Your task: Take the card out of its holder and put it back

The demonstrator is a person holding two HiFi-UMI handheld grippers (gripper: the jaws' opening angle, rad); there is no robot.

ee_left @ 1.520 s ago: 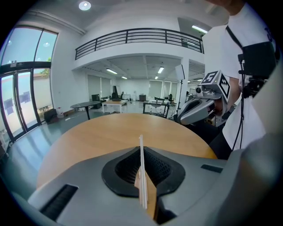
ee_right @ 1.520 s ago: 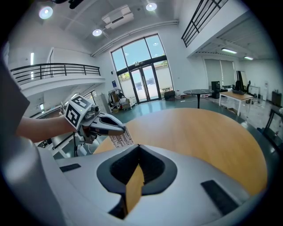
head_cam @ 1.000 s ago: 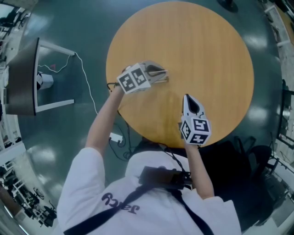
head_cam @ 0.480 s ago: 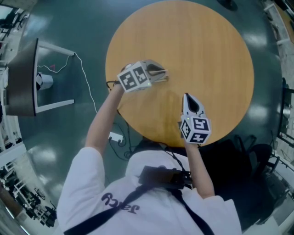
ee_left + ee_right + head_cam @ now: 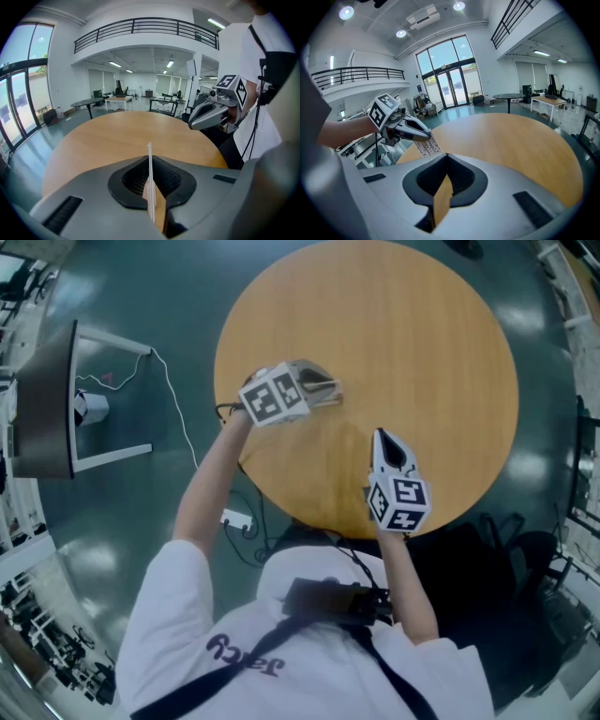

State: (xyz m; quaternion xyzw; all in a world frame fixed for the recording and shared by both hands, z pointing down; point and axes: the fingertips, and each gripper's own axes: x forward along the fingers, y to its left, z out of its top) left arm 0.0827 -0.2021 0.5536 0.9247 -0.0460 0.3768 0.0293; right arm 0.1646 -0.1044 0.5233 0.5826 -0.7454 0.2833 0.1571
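Wooden and round, the desk (image 5: 422, 352) fills the far part of the head view, and we hold both tongs over its near left part. Our left tongs (image 5: 330, 390) reach in from the left rim and point to the right. In their own view the jaws are pressed together on a thin white card (image 5: 149, 173), seen edge-on, standing upright between the pads and poking out past the tips. The right gripper view shows the same card's face: pale, with rows of small dark print, slanting down out of the left tongs near the desk's left rim. Its lower end is hidden there, so we cannot tell whether it touches the desk, nor can we tell card from holder in any view. Our right tongs (image 5: 382, 439) sit nearer to us and to the right, pointing toward the far side, apart from the card. Their jaws are closed together with nothing between them; only a sliver of the desk's wood shows behind the tips. Left of the desk a white cable (image 5: 178, 413) trails over the dark green floor (image 5: 122, 512).
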